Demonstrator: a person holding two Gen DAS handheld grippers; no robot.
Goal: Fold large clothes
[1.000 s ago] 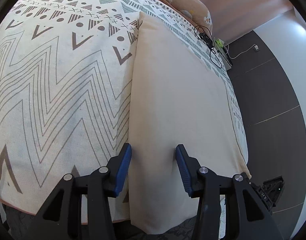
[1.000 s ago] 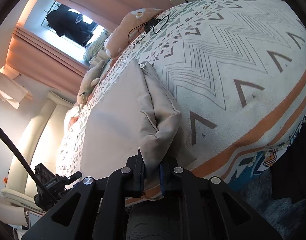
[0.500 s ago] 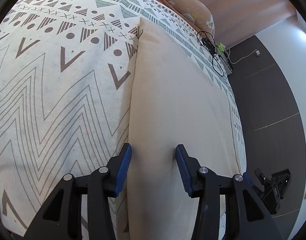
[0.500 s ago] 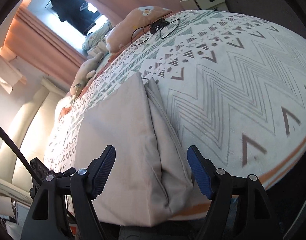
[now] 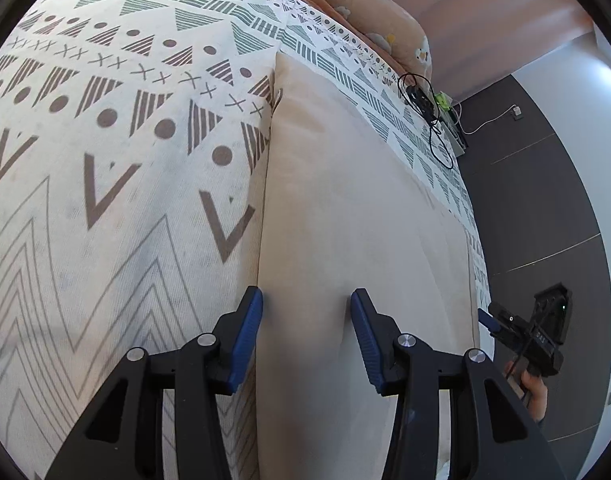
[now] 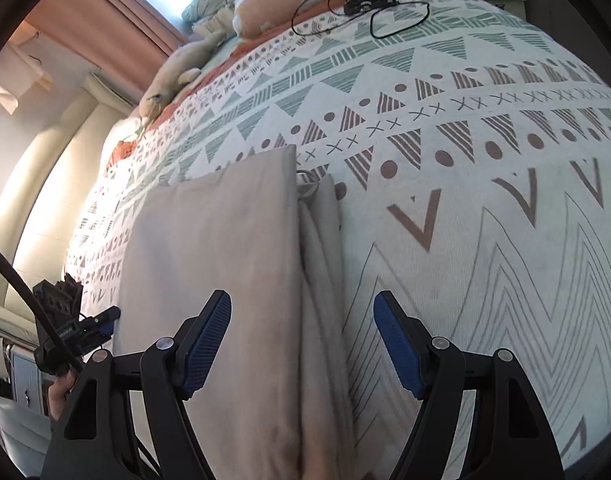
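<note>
Both grippers open, empty.
Left gripper [image 5: 305, 300] jaws spread moderately; right gripper [image 6: 301, 306] jaws spread wider, both pointing forward and level.

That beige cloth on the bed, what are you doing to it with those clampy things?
A person is folding a beige garment laid flat on a patterned bedspread. Each hand holds a gripper. The left gripper and the right gripper are both open above the garment's near end, gripping nothing. The garment lies in a long, narrow shape, with a bunched layer along one side.
</note>
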